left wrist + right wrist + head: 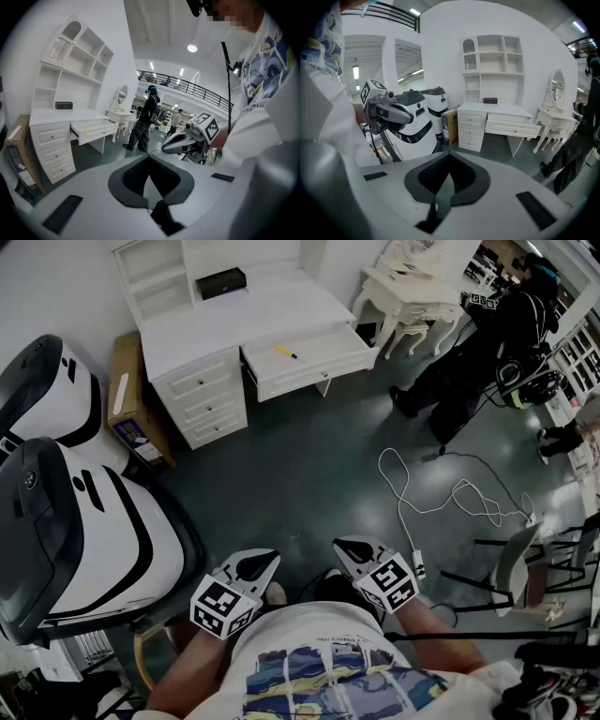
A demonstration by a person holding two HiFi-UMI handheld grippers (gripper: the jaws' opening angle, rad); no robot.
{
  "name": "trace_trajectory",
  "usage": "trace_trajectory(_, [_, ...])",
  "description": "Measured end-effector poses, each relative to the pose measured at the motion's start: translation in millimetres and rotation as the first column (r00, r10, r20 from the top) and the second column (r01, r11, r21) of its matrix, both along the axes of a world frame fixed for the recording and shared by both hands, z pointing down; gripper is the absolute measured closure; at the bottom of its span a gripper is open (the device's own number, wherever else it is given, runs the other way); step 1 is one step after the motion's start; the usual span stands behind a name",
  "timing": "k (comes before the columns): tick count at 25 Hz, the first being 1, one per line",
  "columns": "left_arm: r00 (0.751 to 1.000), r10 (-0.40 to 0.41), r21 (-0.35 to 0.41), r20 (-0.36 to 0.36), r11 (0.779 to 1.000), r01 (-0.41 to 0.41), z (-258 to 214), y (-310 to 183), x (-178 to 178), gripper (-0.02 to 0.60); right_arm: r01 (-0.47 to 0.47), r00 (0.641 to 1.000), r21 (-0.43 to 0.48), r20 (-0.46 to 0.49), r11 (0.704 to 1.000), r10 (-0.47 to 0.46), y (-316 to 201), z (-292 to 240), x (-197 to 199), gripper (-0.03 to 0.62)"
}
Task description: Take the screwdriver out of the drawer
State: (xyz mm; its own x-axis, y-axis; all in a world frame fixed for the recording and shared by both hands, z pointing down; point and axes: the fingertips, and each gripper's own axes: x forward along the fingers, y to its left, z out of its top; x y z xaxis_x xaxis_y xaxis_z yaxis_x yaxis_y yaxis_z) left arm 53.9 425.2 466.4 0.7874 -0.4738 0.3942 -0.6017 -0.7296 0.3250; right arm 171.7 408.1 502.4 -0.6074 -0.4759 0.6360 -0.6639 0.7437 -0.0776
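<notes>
A yellow screwdriver (286, 352) lies in the open drawer (314, 367) of a white desk (244, 315), far across the floor in the head view. Both grippers are held close to my body, well short of the desk. My left gripper (258, 565) and right gripper (350, 552) are shut and hold nothing. In the left gripper view the jaws of the left gripper (149, 159) meet at the tip, and the drawer (93, 129) shows beyond with a yellow speck, the screwdriver (86, 127). The right gripper (449, 157) points towards the drawer (513, 126); its inside is hidden there.
Large white-and-black machines (84, 521) stand at the left, with a cardboard box (131, 399) against the desk. A white cable (441, 498) trails over the dark floor. A person in black (487, 343) stands at the right near a white vanity table (412, 292). A chair (516, 568) is close right.
</notes>
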Motion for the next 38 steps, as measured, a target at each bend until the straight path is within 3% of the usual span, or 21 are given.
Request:
trace_trajectory(11, [1.000,-0.023,-0.012,-0.013,1.000,0.023,5.4,-43.5,-1.1,0.568,-0.002,1.000,-0.033,0.002,0.999,0.002,-41.2,7.0,2.0,0.569])
trace_trajectory(23, [0.992,-0.089,-0.018,0.089,0.996,0.091,0.4,-183.9,17.3,0.568,0.076,0.994,-0.014,0.077,0.997,-0.075,-211.2,17.1,15.2,0.566])
trace_trajectory(33, [0.986,-0.140,-0.019,0.095,0.990,0.142,-6.3,-287.1,13.2,0.568,0.088,0.994,-0.029,0.067,0.996,-0.086,-325.3,34.1,11.0,0.543])
trace_trajectory(38, [0.989,-0.125,-0.021,0.076,0.992,0.127,-1.3,-333.6,-11.5,0.568,0.064,0.997,-0.049,0.043,0.997,-0.062,-372.3,43.3,-13.6,0.484])
